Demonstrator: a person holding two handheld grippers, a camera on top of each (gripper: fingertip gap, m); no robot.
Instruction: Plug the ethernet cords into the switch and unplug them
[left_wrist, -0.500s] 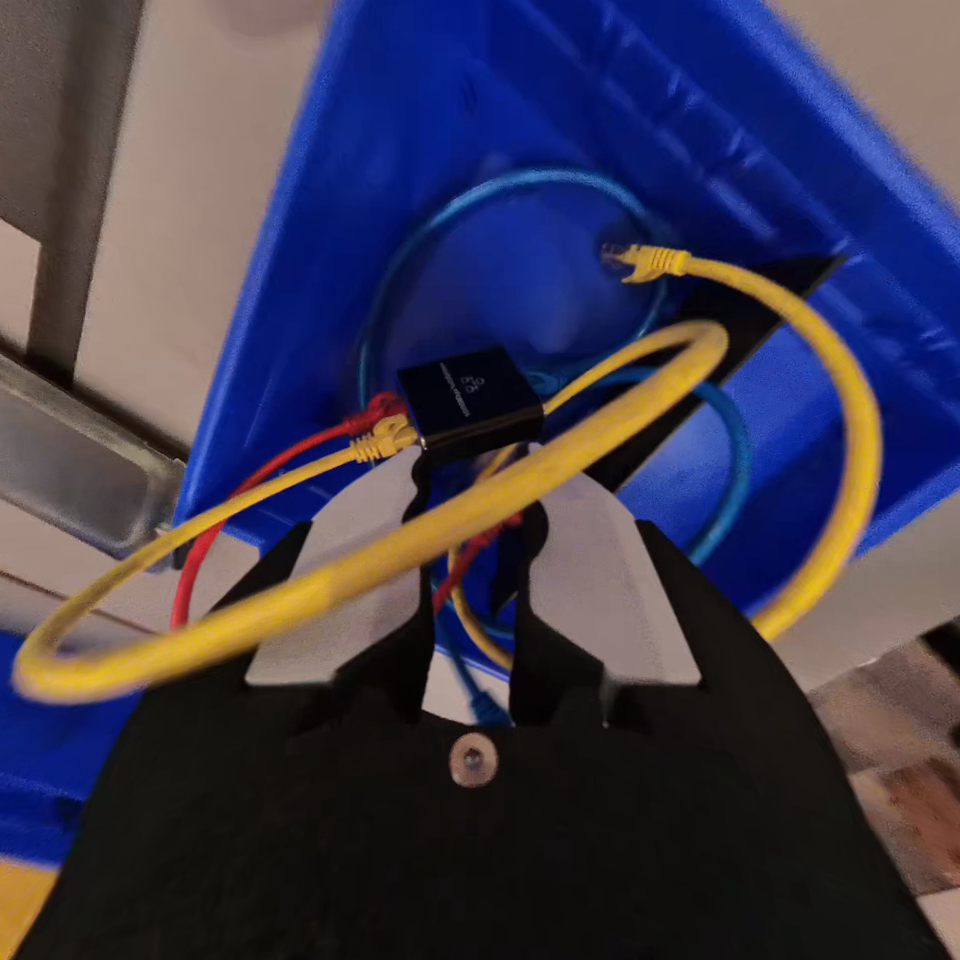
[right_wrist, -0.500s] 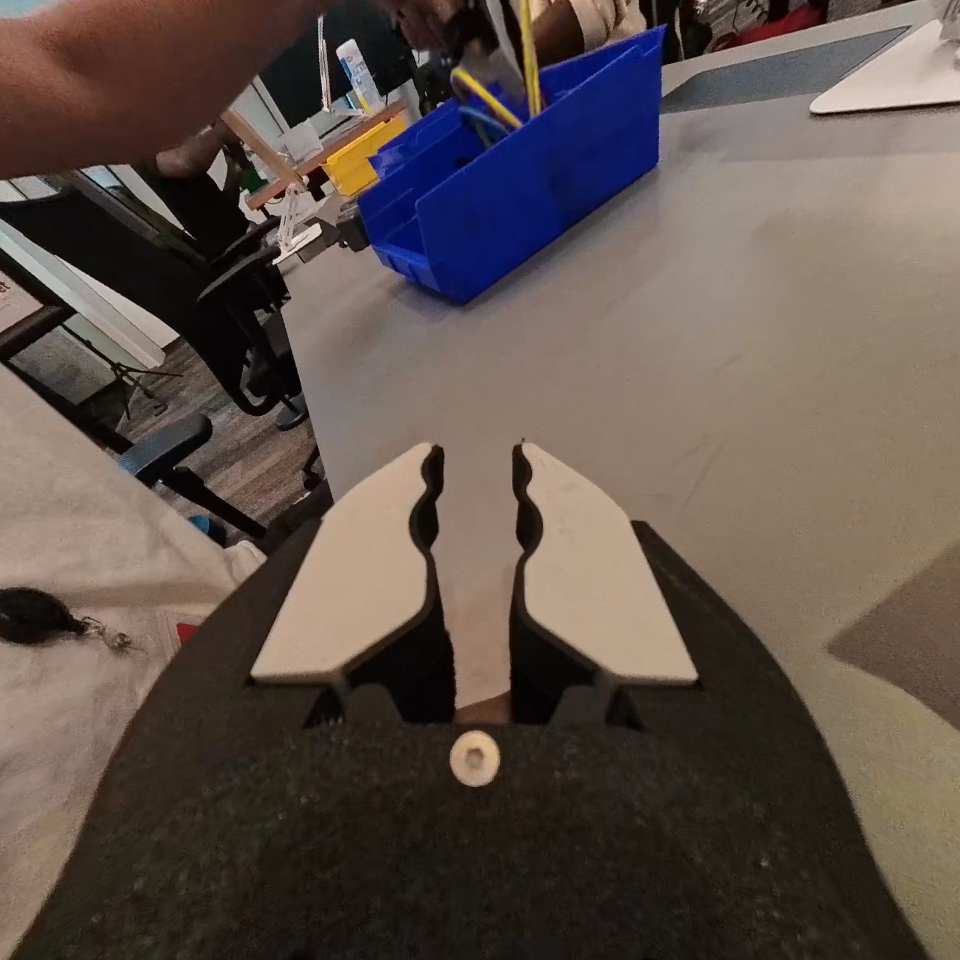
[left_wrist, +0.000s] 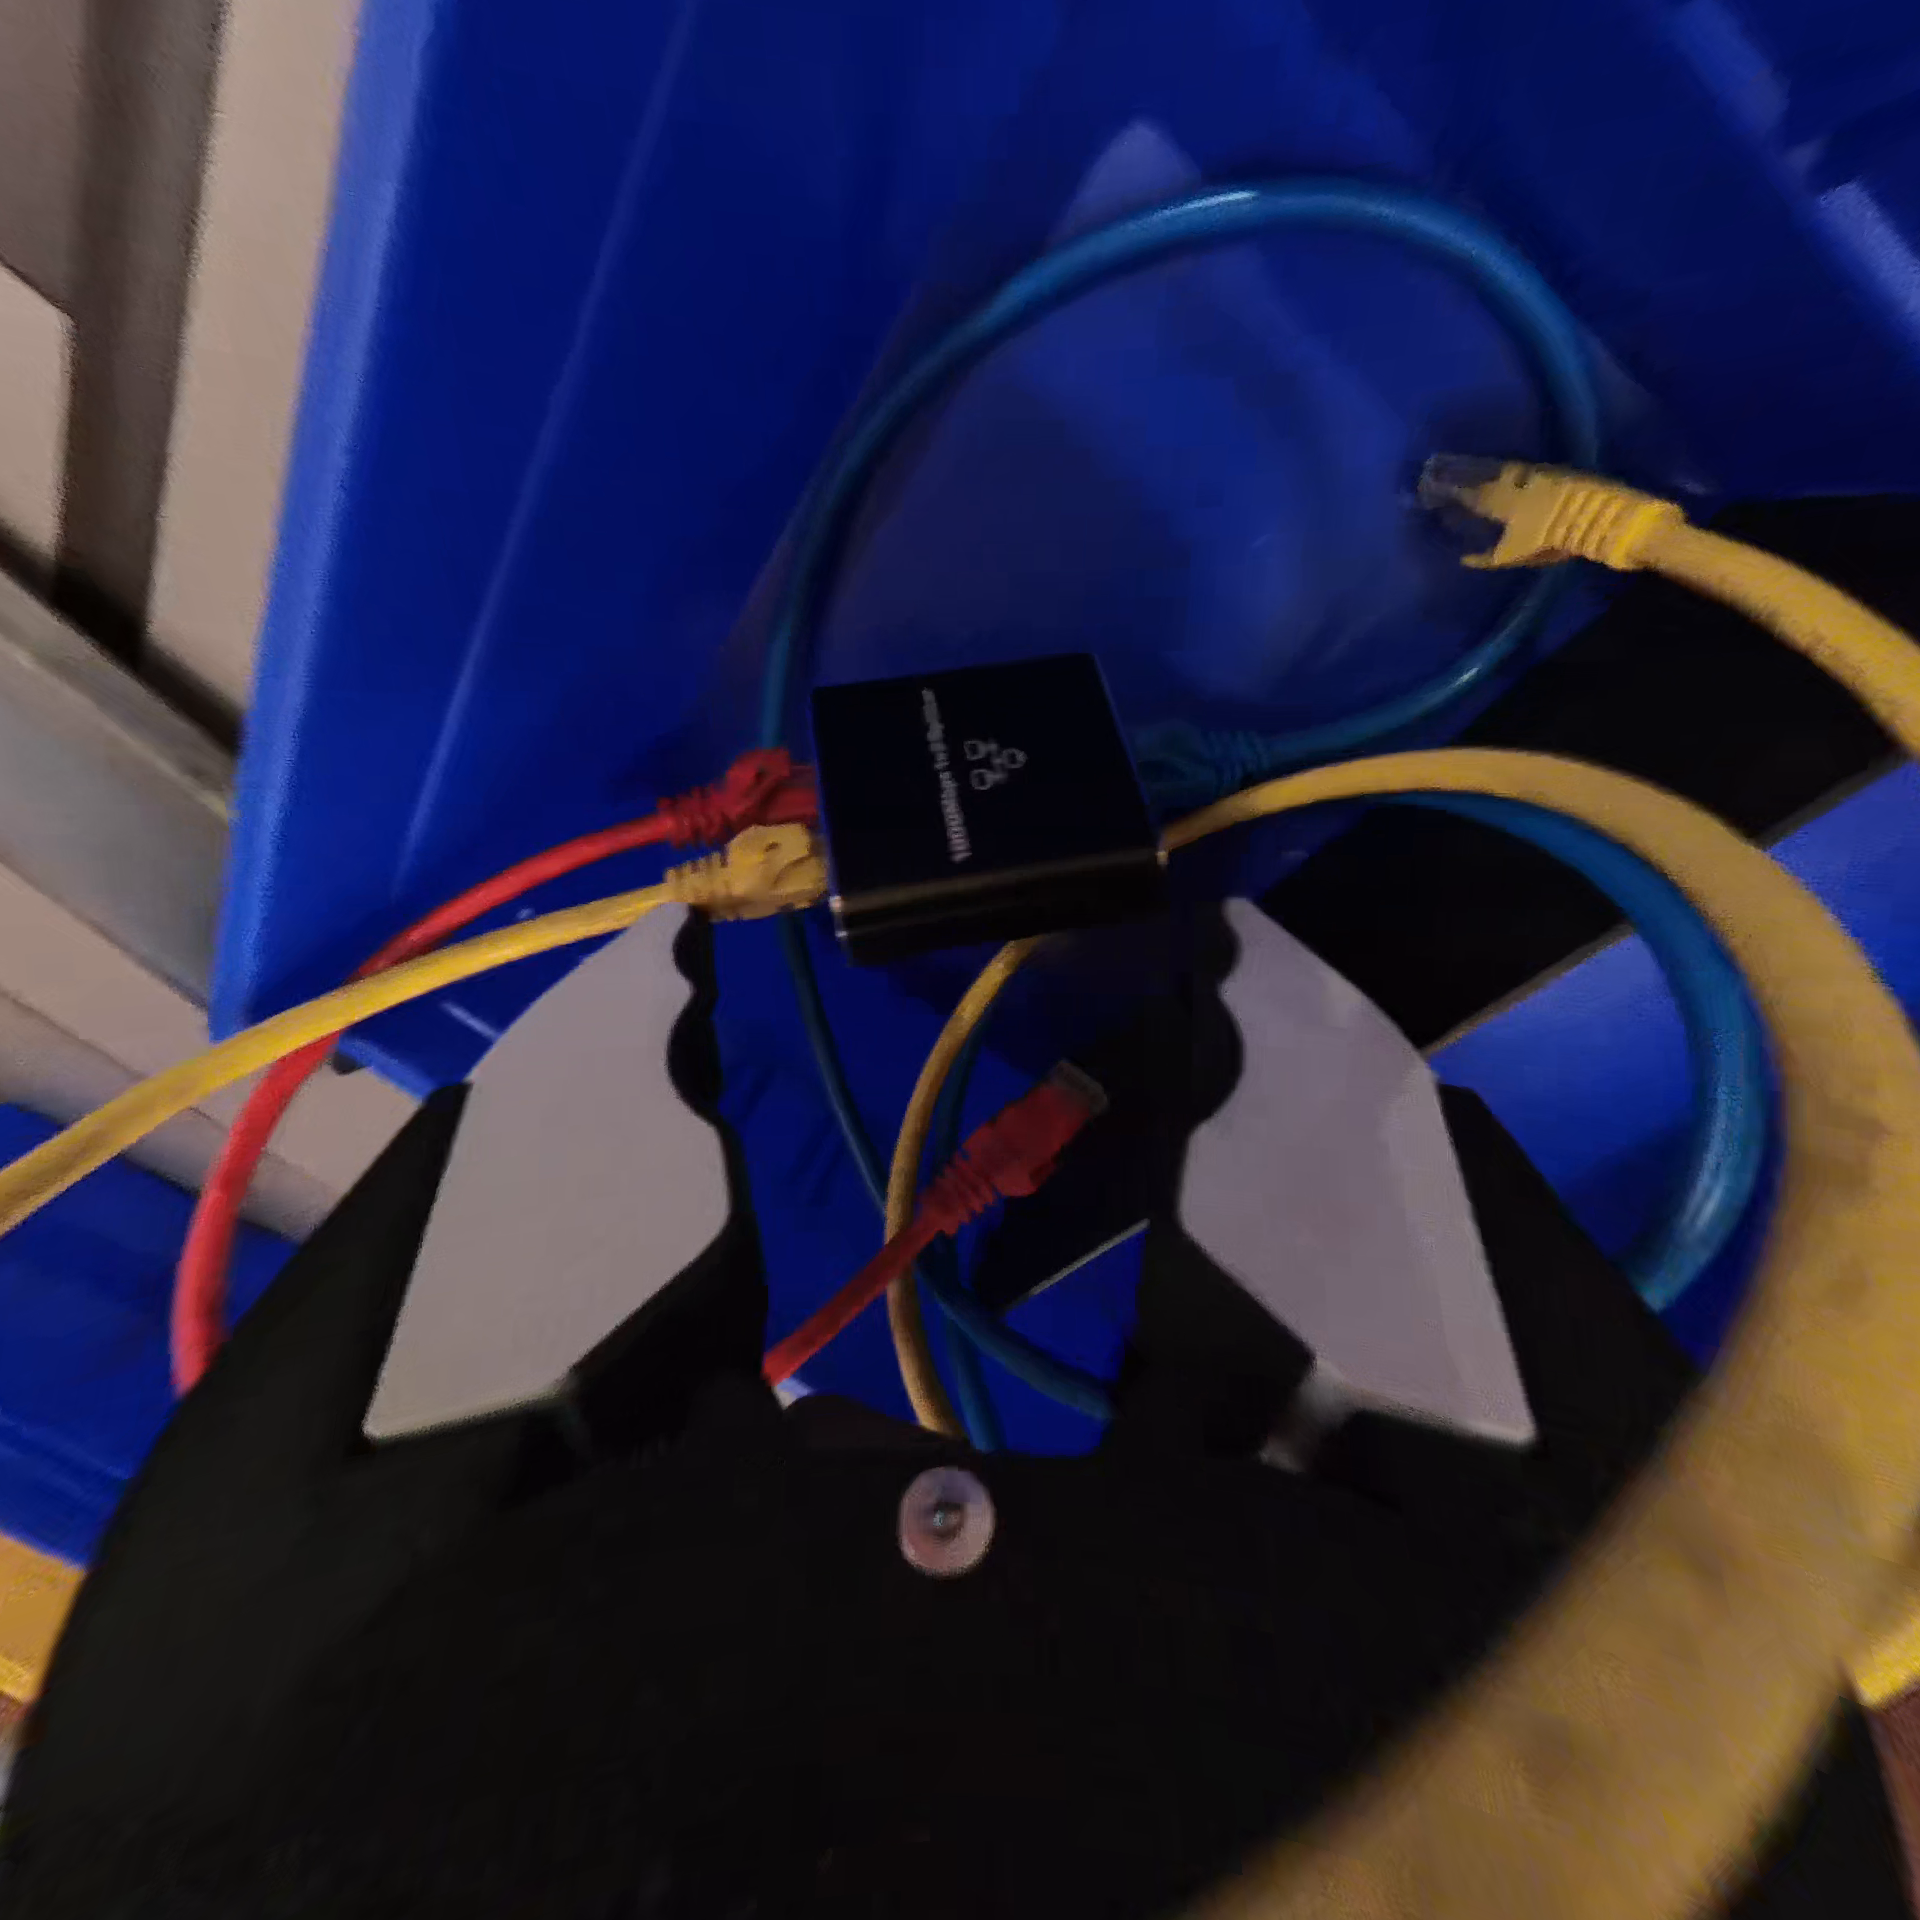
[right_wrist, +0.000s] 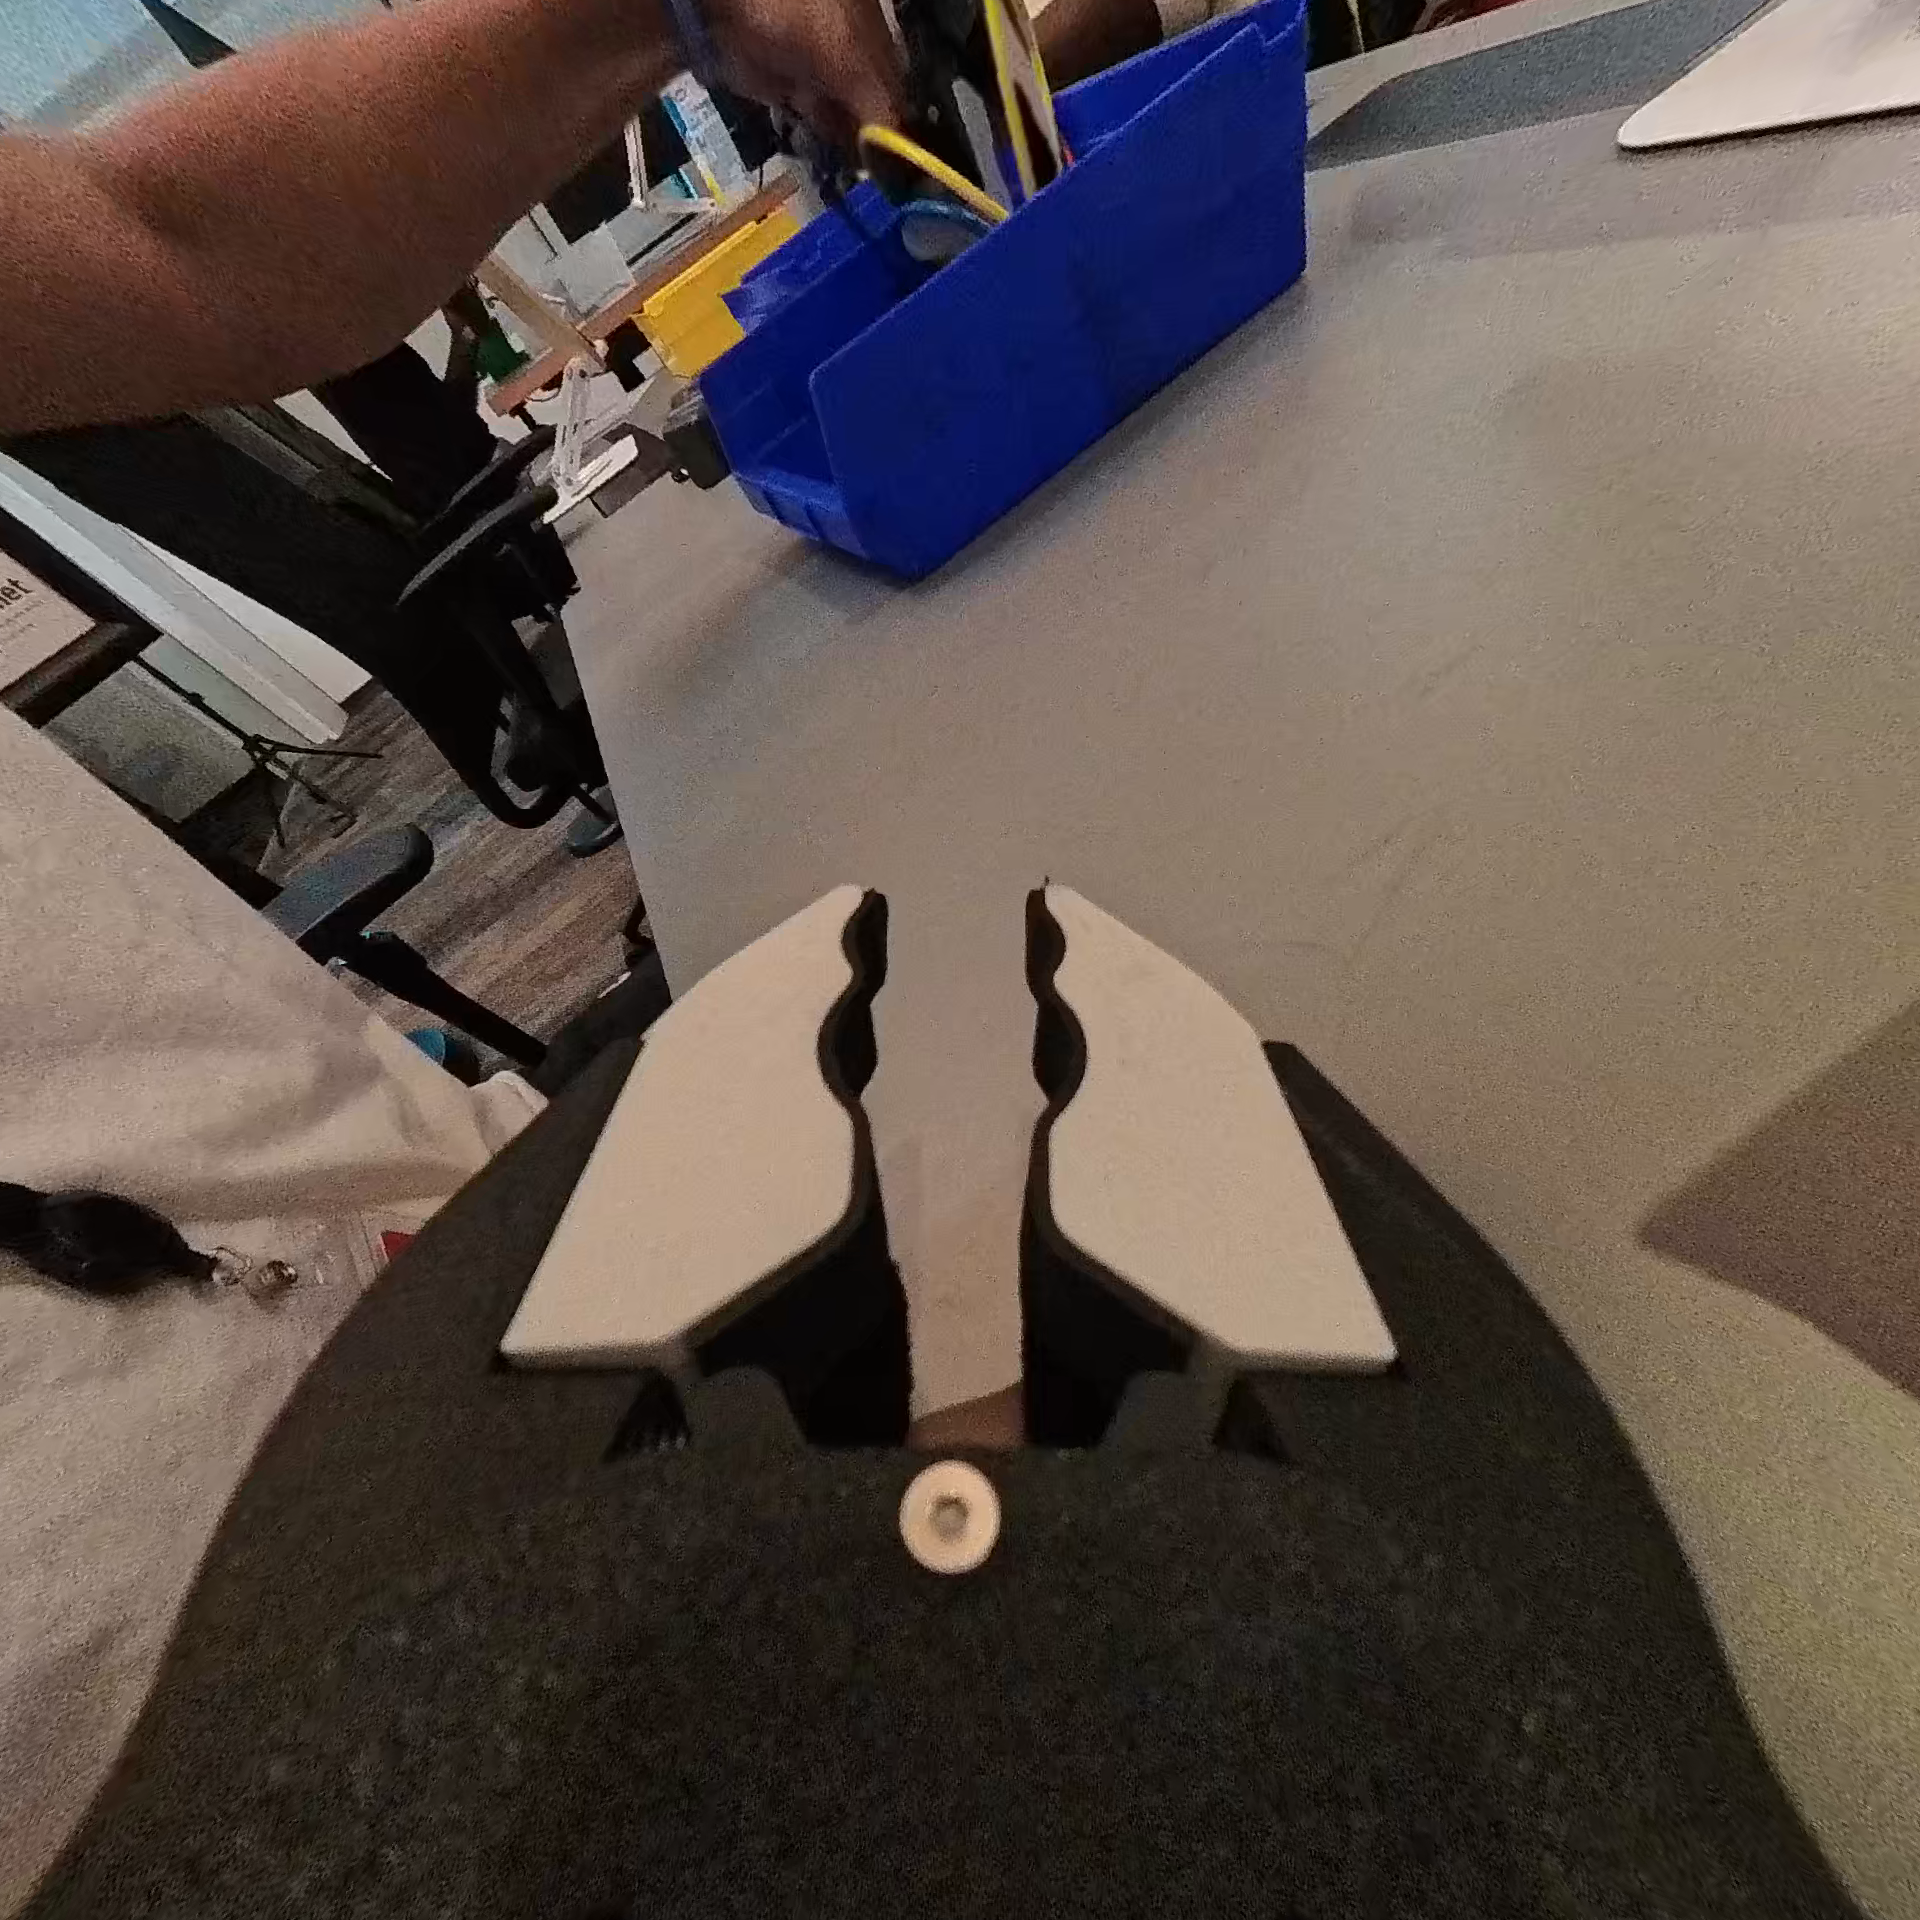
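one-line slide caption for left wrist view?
Open left gripper above small black box switch in blue plastic bin, red and yellow cords plugged.

The left wrist view looks steeply down along its own fingers into the deep blue plastic bin (left_wrist: 582, 436), very near, so the bin's walls and the small black box-shaped switch (left_wrist: 987, 800) with its coloured cords fill the picture; the right wrist view sits low over the flat grey tabletop (right_wrist: 1351, 727), facing forward across it, well apart from that same blue bin (right_wrist: 1039, 374); the bin and its cords are what both views share.
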